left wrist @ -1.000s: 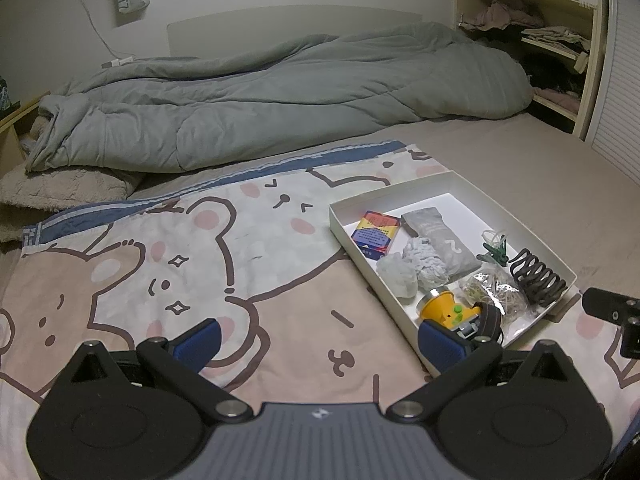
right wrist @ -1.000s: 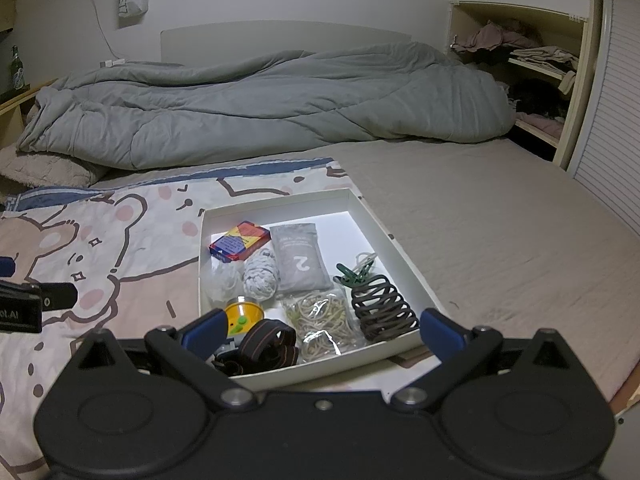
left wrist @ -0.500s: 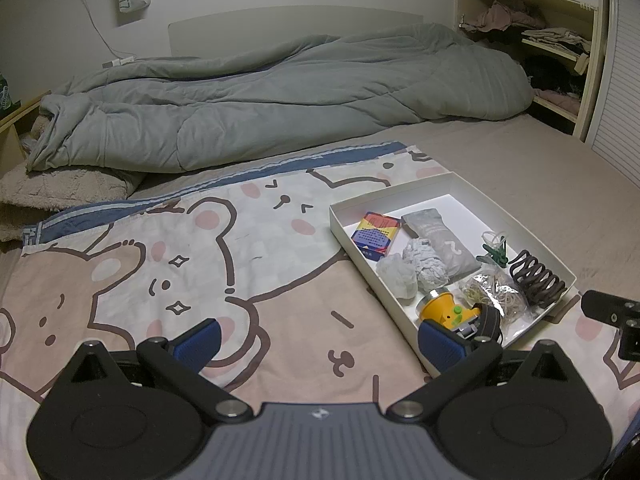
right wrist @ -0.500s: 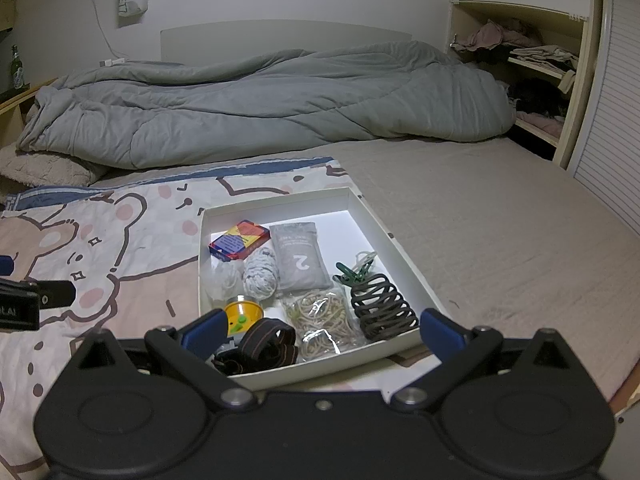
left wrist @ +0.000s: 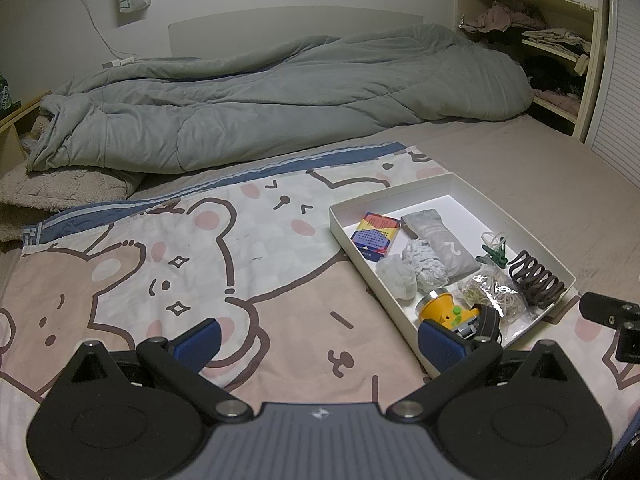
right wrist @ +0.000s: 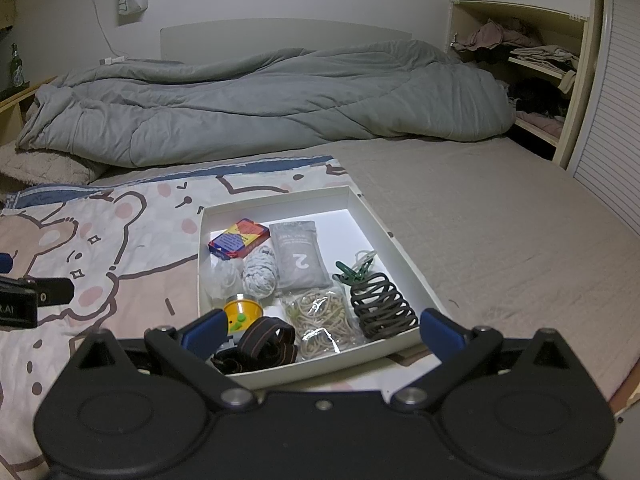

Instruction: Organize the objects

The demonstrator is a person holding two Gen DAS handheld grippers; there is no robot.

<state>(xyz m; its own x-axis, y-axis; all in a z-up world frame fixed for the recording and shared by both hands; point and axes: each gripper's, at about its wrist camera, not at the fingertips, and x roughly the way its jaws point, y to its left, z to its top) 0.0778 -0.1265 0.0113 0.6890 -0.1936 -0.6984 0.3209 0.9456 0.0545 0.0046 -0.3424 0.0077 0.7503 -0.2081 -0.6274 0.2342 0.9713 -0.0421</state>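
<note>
Both tongs are hanging spread wide apart, gripping nothing, over a bed with a cartoon-bear printed blanket [left wrist: 168,264]. The left tongs [left wrist: 318,340] are hovering above the blanket, with the shallow white cardboard tray [left wrist: 460,190] lying ahead to their right. The right tongs [right wrist: 322,326] are sitting just short of the tray's near wall, the tray filling the gap ahead of them. Inside the tray, nearest the right tongs, are lying a dark coiled hair clip [right wrist: 382,306], a clear bag of rubber bands [right wrist: 322,316], a black elastic strap [right wrist: 266,344] and a yellow round headlamp [right wrist: 242,312]; farther off are a grey sachet marked 2 [right wrist: 298,254], a colourful small box [right wrist: 239,239] and green clips [right wrist: 352,272]. A rumpled grey duvet [right wrist: 256,108] is lying well beyond.
</note>
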